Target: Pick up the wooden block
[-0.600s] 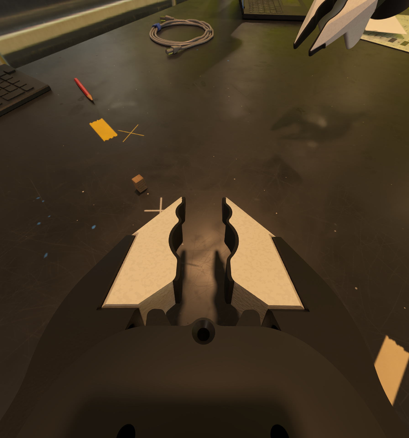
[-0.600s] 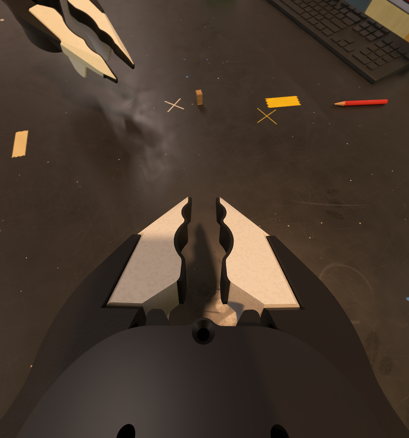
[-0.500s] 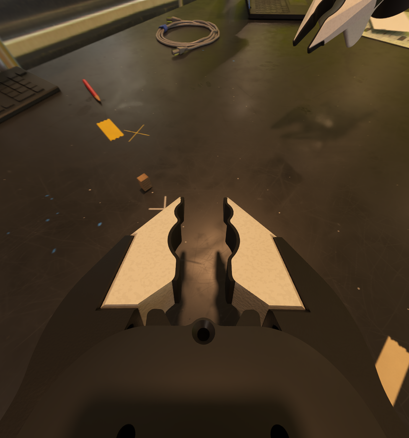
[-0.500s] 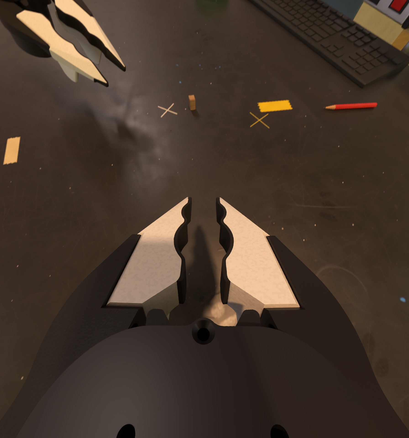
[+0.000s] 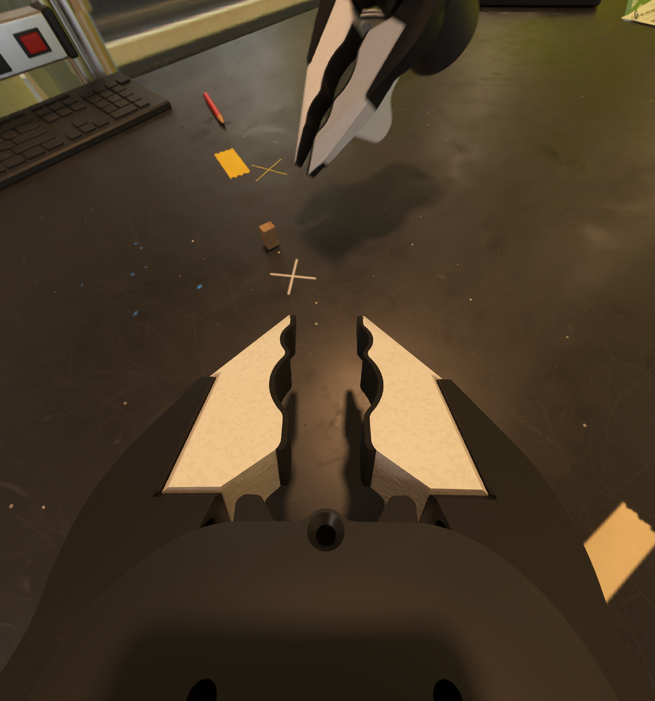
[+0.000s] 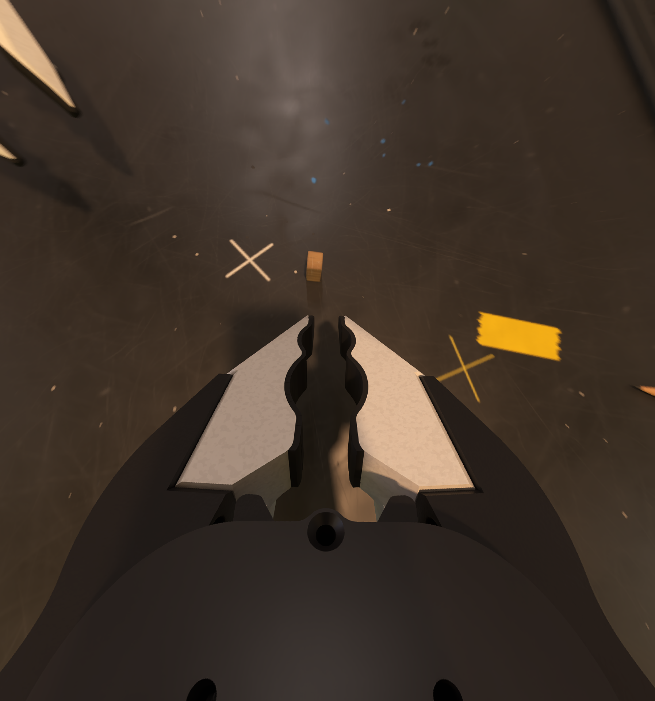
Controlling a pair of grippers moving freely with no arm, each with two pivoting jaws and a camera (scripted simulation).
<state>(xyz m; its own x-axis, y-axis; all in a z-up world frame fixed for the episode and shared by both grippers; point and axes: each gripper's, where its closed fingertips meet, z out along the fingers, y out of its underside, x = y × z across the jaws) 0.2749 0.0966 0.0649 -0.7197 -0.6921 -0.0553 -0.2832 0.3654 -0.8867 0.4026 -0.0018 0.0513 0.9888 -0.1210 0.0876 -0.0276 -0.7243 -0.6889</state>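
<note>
A small wooden block (image 5: 269,235) stands upright on the dark table, just beyond a white cross mark (image 5: 292,277). It also shows in the right wrist view (image 6: 314,266), straight ahead of my right gripper (image 6: 326,318). The right gripper is open with a narrow gap, empty, a short way short of the block. In the left wrist view the right gripper (image 5: 306,168) hangs above the table beyond the block. My left gripper (image 5: 326,318) is open and empty, nearer than the white cross. Its fingertips (image 6: 66,104) show at the upper left of the right wrist view.
A yellow tape piece (image 5: 232,163) and a yellow cross (image 5: 269,170) lie beyond the block. A red pencil (image 5: 213,107), a black keyboard (image 5: 53,125) and a power strip (image 5: 11,51) are at the far left. A tan tape piece (image 5: 620,546) lies near right.
My right gripper has come much closer to the block and lower, and now points straight at it. My left gripper has turned left, so the block and white cross sit nearer its centre line.
</note>
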